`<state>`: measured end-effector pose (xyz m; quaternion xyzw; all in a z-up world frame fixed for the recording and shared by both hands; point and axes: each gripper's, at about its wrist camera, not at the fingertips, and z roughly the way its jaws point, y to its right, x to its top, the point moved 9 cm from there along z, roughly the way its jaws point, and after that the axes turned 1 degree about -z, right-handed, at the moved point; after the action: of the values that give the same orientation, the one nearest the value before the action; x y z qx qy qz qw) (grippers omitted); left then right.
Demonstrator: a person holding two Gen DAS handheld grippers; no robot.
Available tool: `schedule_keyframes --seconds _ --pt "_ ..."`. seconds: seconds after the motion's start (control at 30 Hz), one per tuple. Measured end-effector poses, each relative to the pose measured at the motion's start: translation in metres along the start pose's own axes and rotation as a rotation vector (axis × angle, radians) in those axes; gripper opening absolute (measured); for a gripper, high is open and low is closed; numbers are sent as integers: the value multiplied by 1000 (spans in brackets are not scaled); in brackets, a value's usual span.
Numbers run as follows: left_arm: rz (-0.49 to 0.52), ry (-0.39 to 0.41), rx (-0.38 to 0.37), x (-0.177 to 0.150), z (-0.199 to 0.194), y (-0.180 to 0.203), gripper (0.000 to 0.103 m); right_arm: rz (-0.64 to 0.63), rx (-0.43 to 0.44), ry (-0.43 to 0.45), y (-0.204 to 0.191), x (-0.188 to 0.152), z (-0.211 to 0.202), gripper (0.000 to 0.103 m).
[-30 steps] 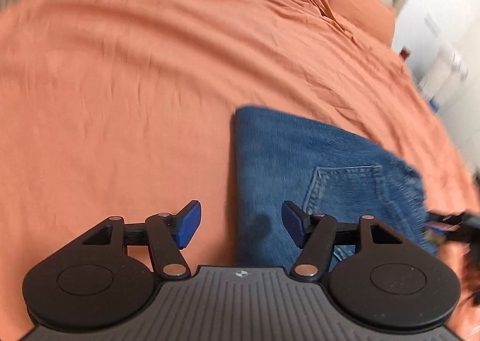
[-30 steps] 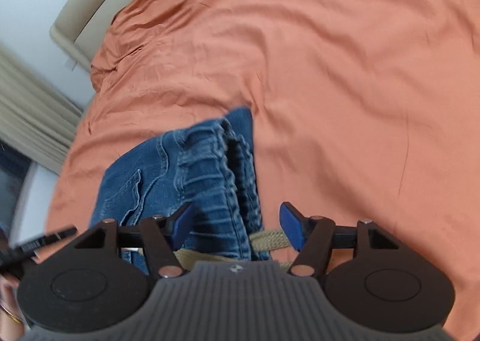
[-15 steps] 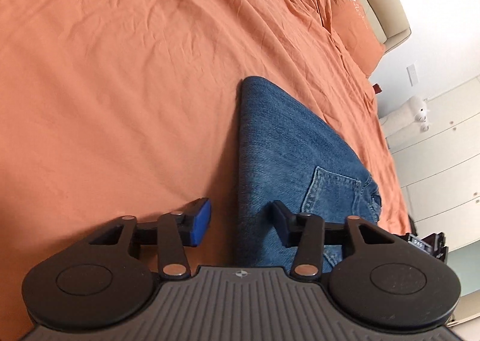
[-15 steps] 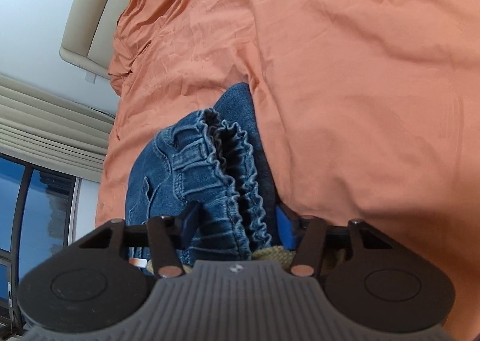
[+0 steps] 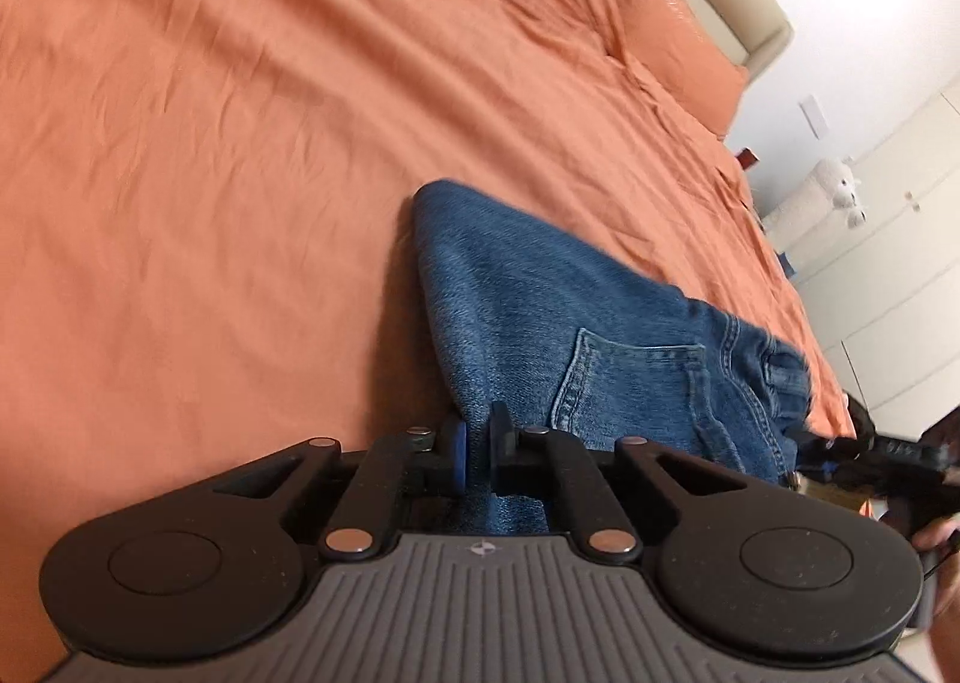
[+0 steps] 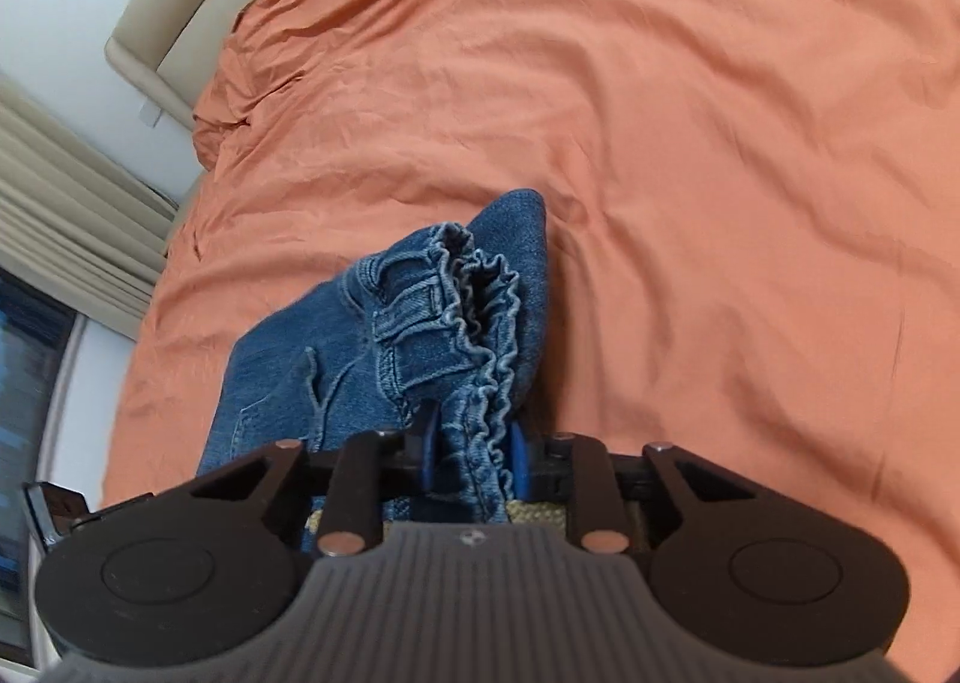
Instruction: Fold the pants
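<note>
Denim, one pair of pants [image 5: 540, 323], is lying folded on the orange bed [image 5: 210, 143], near the close edge, and is being gripped at both ends. The left tool [image 5: 474, 449] is clamped shut on the folded edge of the fabric at the near left side, with only a thin sliver of denim showing between the blue pads. The right tool [image 6: 471, 458] is pinched closed on the gathered elastic waistband [image 6: 480, 311], which is bunched up between its pads.

The step in hand looks like a lift or carry-over for another fold, since both ends are held and the cloth seems to be raised a bit off the sheet. The next move probably calls for both ends being brought across together and laid down evenly, so the layers don't slide apart.

Count: one pair of pants, two tools, one back pocket [image 5: 630, 377] showing, one pillow [image 5: 666, 35] at the far end, one plush toy [image 5: 843, 191] beyond the bed.
</note>
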<state>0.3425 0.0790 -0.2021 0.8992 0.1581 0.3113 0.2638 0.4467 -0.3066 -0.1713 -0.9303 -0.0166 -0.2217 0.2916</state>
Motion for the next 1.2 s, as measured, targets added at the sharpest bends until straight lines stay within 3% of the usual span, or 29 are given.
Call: schedule_keyframes --seconds 0.1,0.33,0.43,0.73,0.93,1.2 --pt "63 9 -27 7 -19 13 6 -52 -13 16 -28 4 -16 17" --pt "133 104 26 33 -79 6 6 -110 13 27 -97 -10 -26 17" --pt "192 135 95 40 -108 -3 6 -96 49 26 -126 -19 -17 17" --pt "155 239 224 68 -161 -55 6 -29 152 -12 -197 -52 48 17" --pt "158 277 315 83 -168 -85 6 -10 239 -28 -231 -69 87 17" --pt "170 200 450 77 -135 -127 6 19 186 -52 -209 -81 129 17"
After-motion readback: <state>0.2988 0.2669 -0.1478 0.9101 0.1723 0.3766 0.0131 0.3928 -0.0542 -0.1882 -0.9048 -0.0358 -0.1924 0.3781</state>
